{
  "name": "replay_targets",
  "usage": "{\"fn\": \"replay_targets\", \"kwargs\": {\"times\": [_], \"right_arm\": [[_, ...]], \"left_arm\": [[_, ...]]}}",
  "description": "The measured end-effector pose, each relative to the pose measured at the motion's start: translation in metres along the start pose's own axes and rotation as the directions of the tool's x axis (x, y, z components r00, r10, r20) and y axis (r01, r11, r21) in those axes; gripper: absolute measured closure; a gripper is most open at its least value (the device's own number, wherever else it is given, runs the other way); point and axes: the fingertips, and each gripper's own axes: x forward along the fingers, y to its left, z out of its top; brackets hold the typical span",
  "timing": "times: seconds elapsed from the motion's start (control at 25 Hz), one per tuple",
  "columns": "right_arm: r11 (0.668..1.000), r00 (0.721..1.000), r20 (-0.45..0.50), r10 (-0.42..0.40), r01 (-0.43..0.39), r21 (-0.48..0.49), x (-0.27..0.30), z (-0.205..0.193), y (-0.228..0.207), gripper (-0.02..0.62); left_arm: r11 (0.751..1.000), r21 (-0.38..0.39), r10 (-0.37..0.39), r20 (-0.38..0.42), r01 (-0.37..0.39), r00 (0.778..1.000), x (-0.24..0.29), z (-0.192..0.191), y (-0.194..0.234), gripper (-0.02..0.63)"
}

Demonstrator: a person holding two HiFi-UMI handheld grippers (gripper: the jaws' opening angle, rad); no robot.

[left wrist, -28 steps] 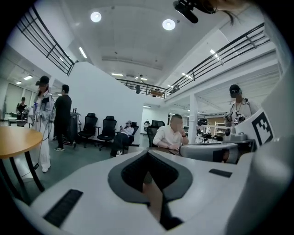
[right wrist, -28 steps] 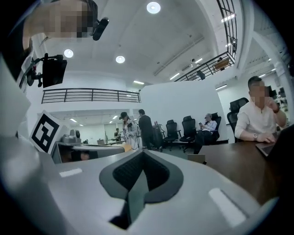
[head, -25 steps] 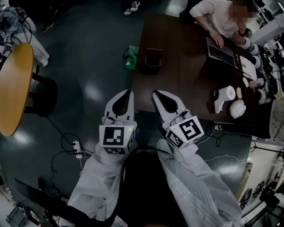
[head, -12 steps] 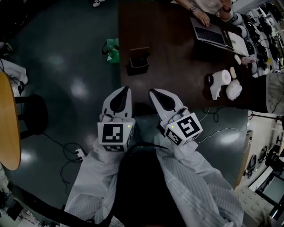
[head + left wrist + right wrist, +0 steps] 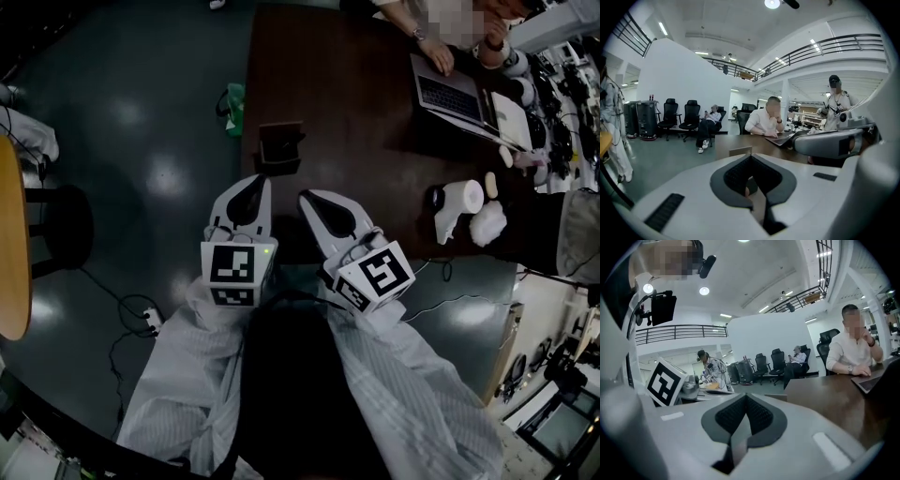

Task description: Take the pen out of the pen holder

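While I hold one tool in each hand above the dark floor (image 5: 141,150), the left gripper (image 5: 262,182) has its jaws fully together with nothing between the pads. The right gripper (image 5: 307,197), just beside it, is likewise closed and empty. Each carries one marker cube (image 5: 234,272), two in all. Low to my left, one power strip (image 5: 150,319) lies on the floor, and one round wooden table (image 5: 11,253) shows at the far left edge. Directly ahead of the left gripper tips stands the single pen holder (image 5: 281,148), a dark box at the near left corner of the brown table (image 5: 356,141). Only bare table edge lies between it and my jaws. Whether a pen sits inside I cannot tell, since the holder is too dark and small in every view. Just left of that corner, one green object (image 5: 234,106) lies on the floor. Toward the right of the table are one white handheld device (image 5: 455,202) and, just beside it, one white crumpled lump (image 5: 487,223), both well apart from the holder. Farther along, one open laptop (image 5: 452,94) faces one seated person (image 5: 433,56) at the far end. Beyond the table, the left gripper view shows two empty black office chairs (image 5: 690,119), one person seated in a third chair (image 5: 708,126), and one standing person (image 5: 834,108).
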Motion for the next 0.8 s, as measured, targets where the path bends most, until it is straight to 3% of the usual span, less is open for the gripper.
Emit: {"fn": "replay_targets", "kwargs": {"times": [0.24, 0.64, 0.8], "right_arm": [[0.999, 0.999, -0.011, 0.05, -0.05, 0.007, -0.011, 0.001, -0.033, 0.592], [0.997, 0.998, -0.058, 0.027, -0.022, 0.078, -0.014, -0.01, -0.069, 0.592], [0.995, 0.996, -0.08, 0.031, -0.023, 0.096, -0.011, -0.016, -0.078, 0.592]], "left_arm": [[0.998, -0.032, 0.045, -0.027, -0.045, 0.999, 0.033, 0.008, -0.007, 0.601], [0.997, 0.013, 0.079, -0.105, -0.078, 0.991, 0.078, -0.004, -0.006, 0.597], [0.997, 0.031, 0.08, -0.146, -0.076, 0.986, 0.096, -0.015, -0.009, 0.536]]}}
